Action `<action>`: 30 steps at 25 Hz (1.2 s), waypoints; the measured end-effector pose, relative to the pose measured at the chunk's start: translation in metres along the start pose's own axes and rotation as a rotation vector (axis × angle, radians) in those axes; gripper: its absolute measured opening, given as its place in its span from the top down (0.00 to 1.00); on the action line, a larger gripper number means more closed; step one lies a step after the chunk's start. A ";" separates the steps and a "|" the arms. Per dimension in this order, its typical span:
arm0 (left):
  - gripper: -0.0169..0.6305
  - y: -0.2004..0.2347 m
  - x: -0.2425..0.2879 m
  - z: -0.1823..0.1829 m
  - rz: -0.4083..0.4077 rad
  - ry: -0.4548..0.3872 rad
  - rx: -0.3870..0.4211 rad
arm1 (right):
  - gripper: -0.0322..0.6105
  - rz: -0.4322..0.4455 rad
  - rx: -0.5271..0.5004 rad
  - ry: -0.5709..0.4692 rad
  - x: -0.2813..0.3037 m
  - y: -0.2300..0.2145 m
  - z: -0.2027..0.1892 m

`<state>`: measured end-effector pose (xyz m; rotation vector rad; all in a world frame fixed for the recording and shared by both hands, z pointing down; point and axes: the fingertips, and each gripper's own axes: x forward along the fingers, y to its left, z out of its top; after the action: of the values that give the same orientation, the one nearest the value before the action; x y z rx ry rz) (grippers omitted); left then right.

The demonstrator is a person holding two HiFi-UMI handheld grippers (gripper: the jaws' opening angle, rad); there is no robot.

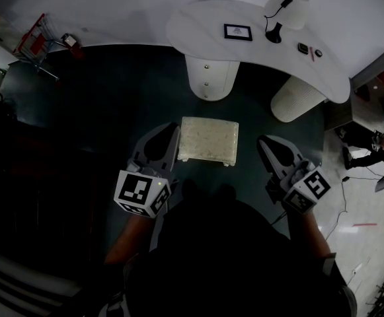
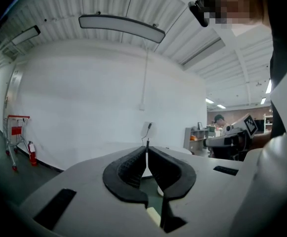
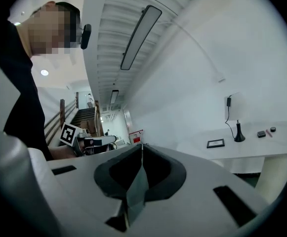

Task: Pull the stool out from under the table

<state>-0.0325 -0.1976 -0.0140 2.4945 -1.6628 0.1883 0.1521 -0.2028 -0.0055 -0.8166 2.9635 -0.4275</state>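
Note:
The stool (image 1: 208, 139), a low seat with a cream rectangular cushion, stands on the dark floor in front of the white curved table (image 1: 198, 22), apart from its two pedestal legs. My left gripper (image 1: 176, 132) hovers just left of the stool, and its jaws are shut with nothing between them. My right gripper (image 1: 262, 141) is held to the stool's right, also shut and empty. In the left gripper view the left gripper (image 2: 146, 147) points level at a white wall. In the right gripper view the right gripper (image 3: 142, 147) points along the wall beside the table (image 3: 262, 144).
White cylindrical table legs (image 1: 210, 76) (image 1: 296, 99) stand behind the stool. A picture frame (image 1: 237, 32), a lamp (image 1: 276, 25) and small items (image 1: 304, 47) lie on the tabletop. A red shopping cart (image 1: 36, 41) is at the far left, with cables and clutter at the right edge.

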 end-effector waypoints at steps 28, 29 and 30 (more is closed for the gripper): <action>0.94 0.008 0.001 -0.010 0.010 0.025 0.009 | 0.93 -0.128 -0.090 -0.058 0.005 -0.017 0.017; 0.94 0.008 0.001 -0.009 0.009 0.025 0.011 | 0.93 -0.129 -0.090 -0.059 0.005 -0.016 0.017; 0.94 0.008 0.002 -0.009 0.008 0.027 0.012 | 0.93 -0.130 -0.090 -0.059 0.006 -0.016 0.018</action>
<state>-0.0398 -0.2007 -0.0046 2.4833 -1.6664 0.2320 0.1572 -0.2237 -0.0181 -1.0166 2.9043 -0.2707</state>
